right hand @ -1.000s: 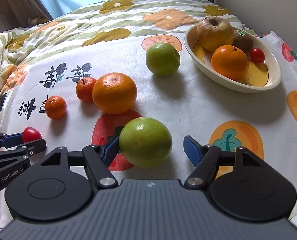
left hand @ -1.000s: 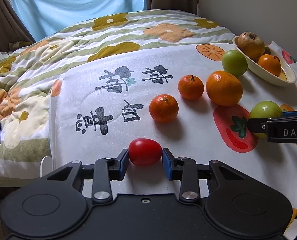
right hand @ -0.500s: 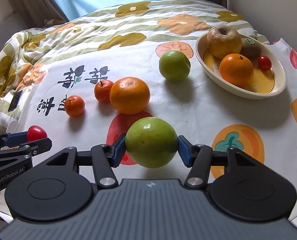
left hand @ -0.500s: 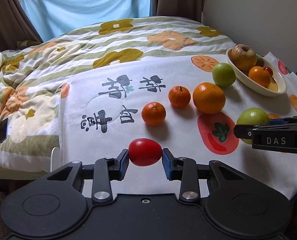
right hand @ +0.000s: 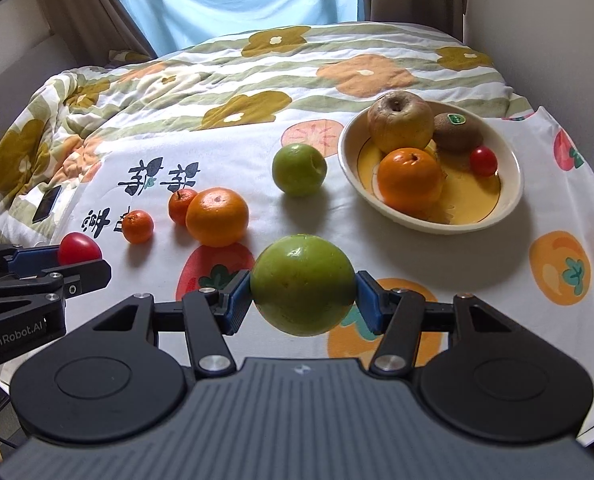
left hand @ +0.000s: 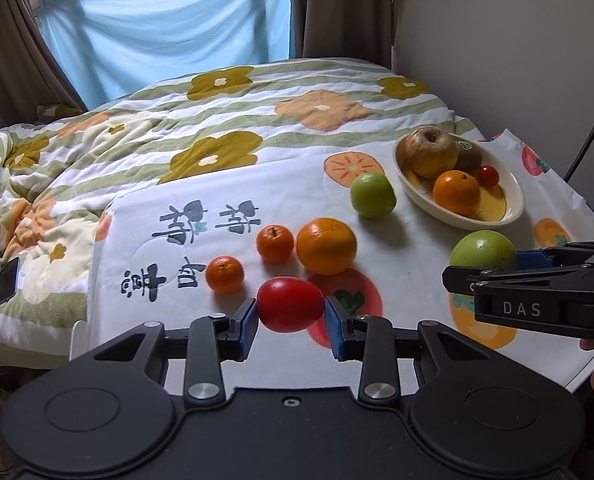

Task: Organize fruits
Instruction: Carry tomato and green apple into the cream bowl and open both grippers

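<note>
My left gripper is shut on a red tomato and holds it above the cloth; it also shows in the right wrist view. My right gripper is shut on a green apple, lifted above the cloth, also seen in the left wrist view. A cream bowl at the right holds a brownish apple, an orange, a kiwi and a small tomato. A second green apple, a large orange and two mandarins lie on the cloth.
The fruit lies on a white printed cloth over a flowered quilt. A phone lies on the quilt at the left. A wall stands at the right, curtains at the back.
My right gripper closed on the green apple and lifted it. My left gripper rose with the tomato, and both views pulled back from the cloth.
</note>
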`<state>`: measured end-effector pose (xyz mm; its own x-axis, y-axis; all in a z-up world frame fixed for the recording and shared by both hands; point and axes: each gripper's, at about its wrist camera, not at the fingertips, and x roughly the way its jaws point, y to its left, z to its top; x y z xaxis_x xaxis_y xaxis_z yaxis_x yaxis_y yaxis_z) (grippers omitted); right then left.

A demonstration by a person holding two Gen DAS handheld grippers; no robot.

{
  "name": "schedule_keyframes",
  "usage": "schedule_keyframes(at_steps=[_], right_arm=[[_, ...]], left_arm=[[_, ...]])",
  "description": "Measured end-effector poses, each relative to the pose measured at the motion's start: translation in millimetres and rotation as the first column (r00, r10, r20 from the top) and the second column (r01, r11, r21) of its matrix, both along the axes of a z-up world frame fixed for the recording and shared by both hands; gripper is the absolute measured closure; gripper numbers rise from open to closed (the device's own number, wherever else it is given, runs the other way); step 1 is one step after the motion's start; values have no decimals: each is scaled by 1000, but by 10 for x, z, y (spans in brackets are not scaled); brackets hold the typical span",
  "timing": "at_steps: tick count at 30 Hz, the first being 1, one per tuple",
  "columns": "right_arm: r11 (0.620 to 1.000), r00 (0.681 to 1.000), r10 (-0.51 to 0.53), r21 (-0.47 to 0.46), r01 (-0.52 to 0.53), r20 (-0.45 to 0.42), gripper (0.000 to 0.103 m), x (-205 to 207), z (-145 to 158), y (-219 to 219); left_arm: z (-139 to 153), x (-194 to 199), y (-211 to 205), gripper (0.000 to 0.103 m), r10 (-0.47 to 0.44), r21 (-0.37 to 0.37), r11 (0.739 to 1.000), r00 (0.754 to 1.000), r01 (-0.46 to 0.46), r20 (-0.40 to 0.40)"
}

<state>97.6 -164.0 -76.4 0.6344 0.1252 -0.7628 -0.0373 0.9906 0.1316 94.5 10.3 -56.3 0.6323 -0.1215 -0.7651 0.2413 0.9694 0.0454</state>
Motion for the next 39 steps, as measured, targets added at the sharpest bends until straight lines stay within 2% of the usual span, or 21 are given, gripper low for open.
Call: schedule_keyframes(at_steps=[11,19,31,36,39], right_arm=[[999,999,44,-26,-44,17,33,162,139,-851],[997,998,64,-43,-63,19,33,403,138,-1437],[991,993,118,-68,-116,20,33,835,-6,-1910],[988,990,139,-70,-138,12,33,1013,-109,-1995],[986,988,154,-71,-153,8,33,1093,-158,-2012]], left_arm=[[114,107,-928,64,-4,-35,999,1000,4,15],[61,305,-1515,64,-11,-51,999,1000,12,13],[-255,672,-2132,64,-20,-44,999,1000,19,-17],[-444,870,-2355,64,-53,-7,999,998,53,-44],[-489,931,-2459,63,-65,14,998,997,66,-31]])
